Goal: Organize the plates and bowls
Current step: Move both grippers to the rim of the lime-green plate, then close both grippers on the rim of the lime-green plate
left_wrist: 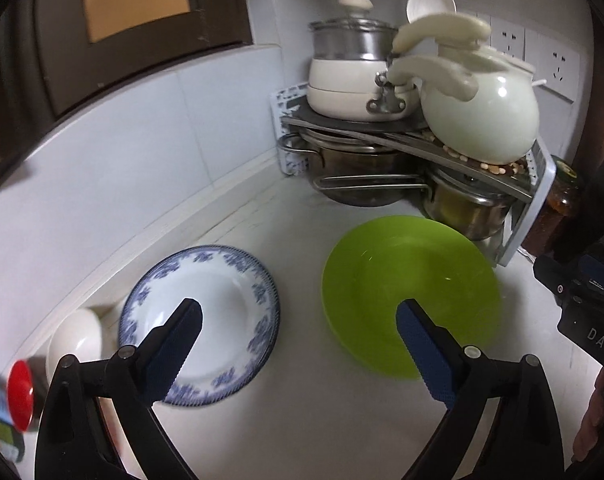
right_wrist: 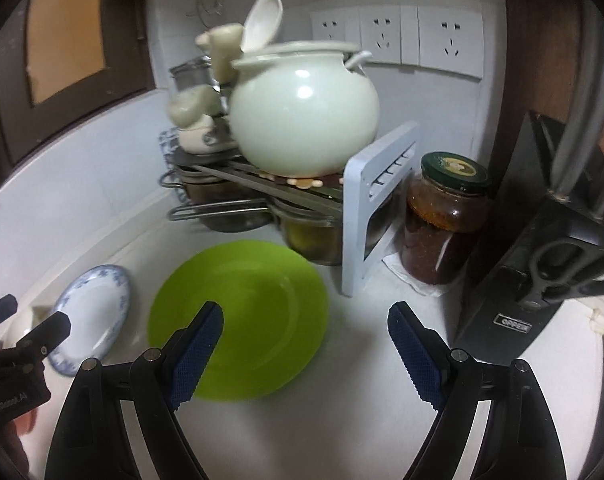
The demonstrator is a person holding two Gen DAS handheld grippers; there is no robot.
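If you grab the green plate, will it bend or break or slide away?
The green plate looks like plastic, matte and evenly coloured, so it is probably light and unlikely to shatter. It lies flat on the smooth white counter, so a push would likely make it slide, not tip. Its thin rim may flex slightly between the jaws.

you can read "das" on the right gripper (left_wrist: 593, 312) body and "oppein" on the knife block (right_wrist: 513, 326) plate.
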